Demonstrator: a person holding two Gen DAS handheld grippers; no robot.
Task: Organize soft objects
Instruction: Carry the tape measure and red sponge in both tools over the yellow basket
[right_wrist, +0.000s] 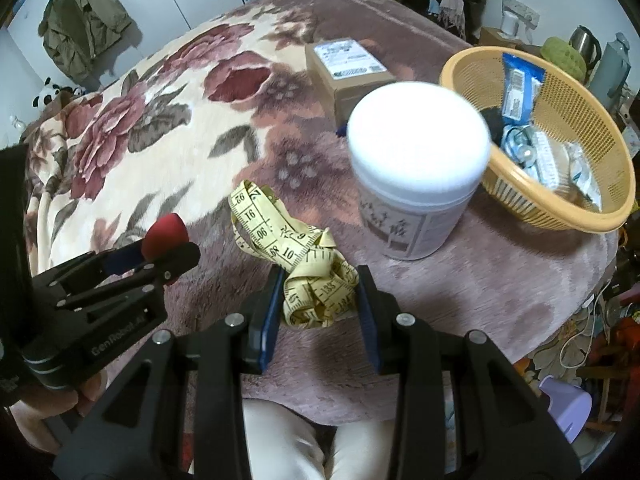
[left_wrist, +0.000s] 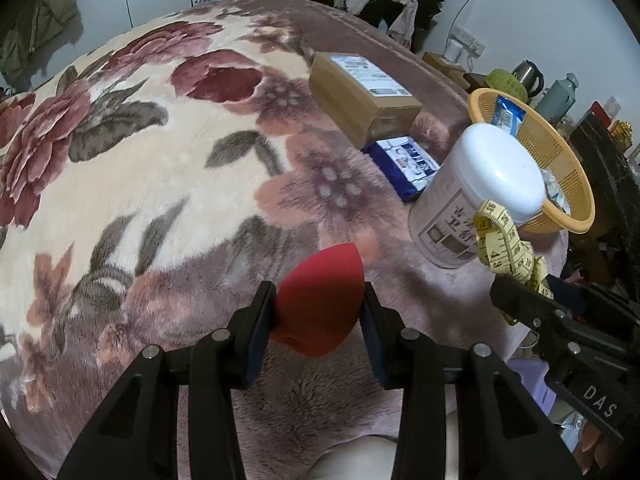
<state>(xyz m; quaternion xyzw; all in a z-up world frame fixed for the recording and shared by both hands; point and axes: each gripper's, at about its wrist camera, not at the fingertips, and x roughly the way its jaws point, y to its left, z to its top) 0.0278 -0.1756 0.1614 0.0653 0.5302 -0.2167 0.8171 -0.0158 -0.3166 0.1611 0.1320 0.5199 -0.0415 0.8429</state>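
Observation:
A red teardrop-shaped sponge point(left_wrist: 320, 304) is pinched between the pads of my left gripper point(left_wrist: 320, 312), lifted off the flowered blanket point(left_wrist: 160, 184); it shows small and red point(right_wrist: 166, 236) in the right wrist view too. My right gripper point(right_wrist: 318, 300) is shut on a bunched yellow tape measure point(right_wrist: 308, 280), whose loose loops trail up to the left. In the left wrist view that tape measure point(left_wrist: 506, 244) hangs at the right, in front of the jar. An orange plastic basket point(right_wrist: 560, 216) stands at the right edge of the bed.
A white-lidded jar point(right_wrist: 416, 168) stands just in front of my right gripper, beside the basket, which holds a blue packet and other small items. A cardboard box point(left_wrist: 360, 92) and a blue pack point(left_wrist: 408, 164) lie beyond. A person's light trousers point(right_wrist: 288, 440) show below.

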